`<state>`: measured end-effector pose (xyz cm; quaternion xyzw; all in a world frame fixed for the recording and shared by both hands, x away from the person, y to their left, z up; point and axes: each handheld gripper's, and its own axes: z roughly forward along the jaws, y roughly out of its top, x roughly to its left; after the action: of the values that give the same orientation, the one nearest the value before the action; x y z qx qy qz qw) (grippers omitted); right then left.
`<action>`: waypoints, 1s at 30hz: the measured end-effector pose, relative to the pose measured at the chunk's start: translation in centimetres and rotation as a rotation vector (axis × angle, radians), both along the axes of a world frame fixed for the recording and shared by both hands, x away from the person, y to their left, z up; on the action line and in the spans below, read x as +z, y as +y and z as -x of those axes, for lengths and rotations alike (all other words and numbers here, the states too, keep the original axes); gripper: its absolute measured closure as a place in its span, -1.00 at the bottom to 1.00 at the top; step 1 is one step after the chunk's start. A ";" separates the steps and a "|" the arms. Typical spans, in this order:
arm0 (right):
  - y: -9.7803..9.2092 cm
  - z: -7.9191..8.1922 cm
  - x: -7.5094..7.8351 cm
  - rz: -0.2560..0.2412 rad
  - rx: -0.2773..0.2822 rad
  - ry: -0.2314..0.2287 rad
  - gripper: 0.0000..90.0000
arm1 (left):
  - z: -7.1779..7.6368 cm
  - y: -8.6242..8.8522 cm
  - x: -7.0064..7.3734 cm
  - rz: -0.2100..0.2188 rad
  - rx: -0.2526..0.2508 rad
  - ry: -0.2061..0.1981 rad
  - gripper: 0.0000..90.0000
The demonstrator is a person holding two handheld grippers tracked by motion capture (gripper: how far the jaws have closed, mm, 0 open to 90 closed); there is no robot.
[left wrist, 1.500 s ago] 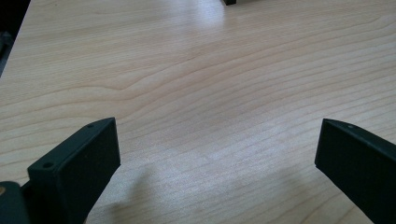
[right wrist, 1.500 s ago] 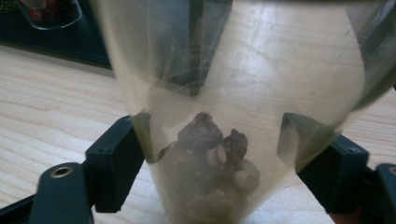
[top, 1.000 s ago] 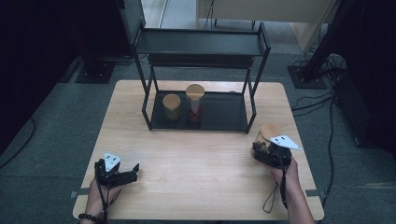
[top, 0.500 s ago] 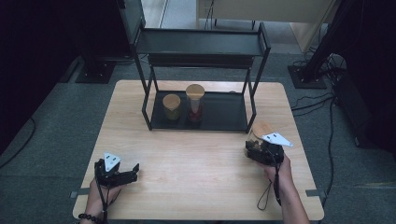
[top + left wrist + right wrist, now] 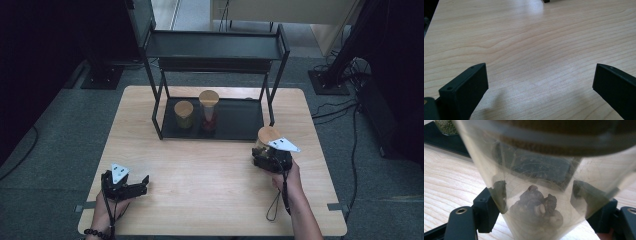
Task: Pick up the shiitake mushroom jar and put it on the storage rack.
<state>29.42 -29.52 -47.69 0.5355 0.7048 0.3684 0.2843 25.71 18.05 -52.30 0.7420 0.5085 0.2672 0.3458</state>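
High view: a pale wooden table [image 5: 210, 185] carries a black two-tier rack [image 5: 215, 55] toward its far side. On the rack's lower shelf stand two cork-lidded jars, a shorter one with green contents [image 5: 183, 114] to the left and just beside it a taller one with red contents [image 5: 208, 111]. Near the table's right edge, in front of the rack's right leg, the right gripper [image 5: 265, 156] is closed around a third clear jar [image 5: 266, 140] with a cork lid; right gripper view shows its jaws pressed against both sides of the glass, dark lumpy pieces [image 5: 537, 207] lying in the bottom. At the front left corner the left gripper [image 5: 135, 188] rests over bare wood, its jaws spread wide and empty.
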 end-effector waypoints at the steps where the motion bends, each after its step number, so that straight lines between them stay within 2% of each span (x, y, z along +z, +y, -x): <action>1: 0.2 -0.1 0.0 0.001 0.003 0.001 -0.45 | 0.0 0.0 0.0 0.000 0.000 -0.001 -0.99; 30: 5.2 -4.2 1.4 -0.004 0.049 0.011 -0.44 | 0.0 0.0 0.0 -0.002 -0.005 -0.003 -0.99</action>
<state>33.64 -24.27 -46.29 0.5207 0.7186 0.3736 0.2701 25.67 18.01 -52.31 0.7432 0.5058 0.2681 0.3464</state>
